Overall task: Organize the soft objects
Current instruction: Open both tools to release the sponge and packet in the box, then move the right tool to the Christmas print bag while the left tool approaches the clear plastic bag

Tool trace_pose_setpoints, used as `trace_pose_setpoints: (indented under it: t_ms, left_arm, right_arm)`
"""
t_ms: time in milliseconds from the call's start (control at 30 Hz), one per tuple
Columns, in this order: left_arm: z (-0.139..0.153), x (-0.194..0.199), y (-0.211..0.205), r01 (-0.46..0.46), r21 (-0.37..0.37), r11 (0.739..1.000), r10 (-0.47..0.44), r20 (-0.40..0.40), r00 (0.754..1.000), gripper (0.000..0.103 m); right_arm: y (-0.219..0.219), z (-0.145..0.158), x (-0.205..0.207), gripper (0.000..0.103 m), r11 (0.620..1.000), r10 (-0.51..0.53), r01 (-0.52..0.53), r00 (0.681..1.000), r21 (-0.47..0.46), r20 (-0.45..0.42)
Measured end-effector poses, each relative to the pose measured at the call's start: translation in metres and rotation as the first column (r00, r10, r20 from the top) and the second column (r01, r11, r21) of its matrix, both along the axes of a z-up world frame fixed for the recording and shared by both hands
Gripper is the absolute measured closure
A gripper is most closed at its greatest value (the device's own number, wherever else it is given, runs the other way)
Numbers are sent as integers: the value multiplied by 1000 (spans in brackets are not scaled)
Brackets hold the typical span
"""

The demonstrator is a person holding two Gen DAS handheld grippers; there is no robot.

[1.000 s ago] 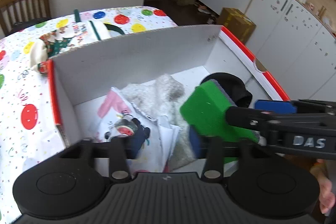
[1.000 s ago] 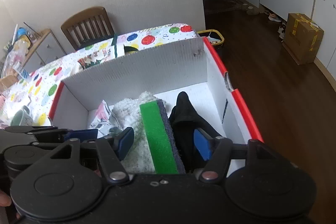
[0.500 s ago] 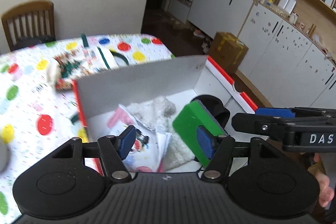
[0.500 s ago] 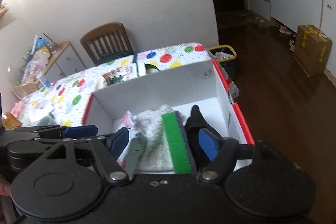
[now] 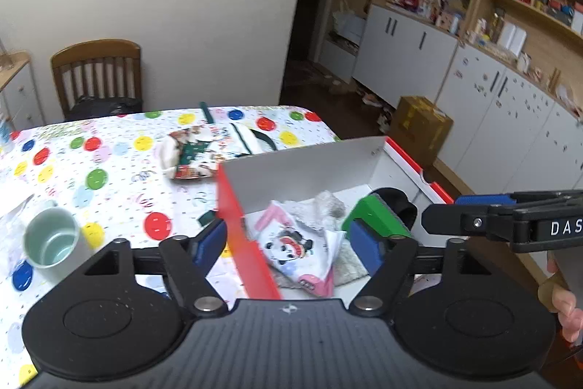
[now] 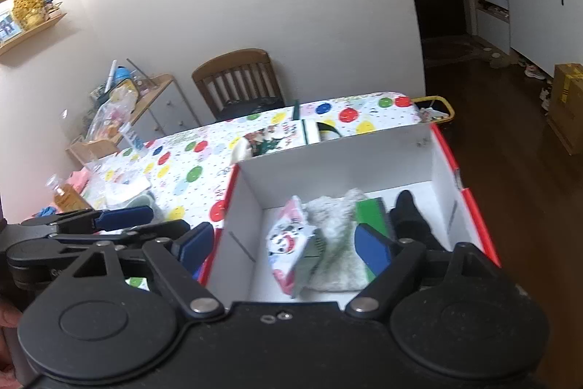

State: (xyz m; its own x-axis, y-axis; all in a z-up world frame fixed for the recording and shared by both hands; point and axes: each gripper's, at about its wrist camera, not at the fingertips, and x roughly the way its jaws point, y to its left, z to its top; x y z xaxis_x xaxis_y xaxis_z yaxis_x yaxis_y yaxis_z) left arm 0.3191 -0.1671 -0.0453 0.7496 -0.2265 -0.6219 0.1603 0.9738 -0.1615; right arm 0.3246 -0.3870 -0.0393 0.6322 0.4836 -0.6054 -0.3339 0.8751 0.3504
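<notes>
Both sets of tongs, left (image 5: 288,245) and right (image 6: 284,246), spreading wider, gripping nothing, up above the red-and-white box (image 6: 328,152) on the spotty bench (image 5: 109,177). Inside, side by side: panda cloth (image 5: 295,243), fuzzy white towel (image 6: 331,217), green sponge (image 5: 375,214), black sock (image 6: 408,214). Mint cup (image 5: 53,246) sitting off left.

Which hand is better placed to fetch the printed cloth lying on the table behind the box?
Probably left: its tongs are opening and empty on the table side, nearer the printed cloth; the right tongs hang over the box.
</notes>
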Motion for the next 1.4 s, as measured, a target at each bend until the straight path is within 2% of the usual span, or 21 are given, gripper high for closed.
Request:
trace_pose_setpoints:
  t_ms: [133, 367, 500, 533, 667, 867, 1033, 1300, 1400]
  left_arm:
    - [6, -12, 21, -45, -14, 999, 45, 21, 999, 20]
    - [10, -26, 68, -133, -49, 990, 135, 34, 990, 17]
    - [8, -30, 98, -173, -53, 983, 175, 33, 984, 2]
    - [7, -31, 107, -177, -60, 982, 180, 32, 983, 1]
    - [1, -36, 141, -210, -78, 975, 214, 40, 976, 1]
    - [-9, -39, 194, -296, -48, 954, 298, 54, 953, 1]
    - [-15, -41, 233, -337, -70, 939, 342, 65, 938, 1]
    - [-39, -28, 269, -390, -14, 921, 390, 63, 919, 1]
    - [-54, -19, 277, -389, 28, 921, 387, 58, 920, 1]
  right_arm:
    - [15, 4, -3, 14, 1000, 28, -28, 1000, -7, 8]
    - [44, 12, -5, 8, 998, 59, -58, 998, -32, 24]
    - [62, 17, 1, 2, 997, 66, -65, 997, -51, 26]
    - [67, 18, 4, 2, 996, 67, -65, 997, -58, 26]
    - [88, 20, 18, 0, 995, 66, -65, 998, -76, 22]
    - [121, 18, 53, 0, 994, 53, -53, 999, -100, -2]
    - [153, 10, 84, 0, 989, 57, -60, 998, -134, -27]
    - [207, -10, 131, 0, 974, 63, -79, 995, -213, -81]
    - [225, -15, 146, 0, 964, 72, -94, 993, -248, -94]
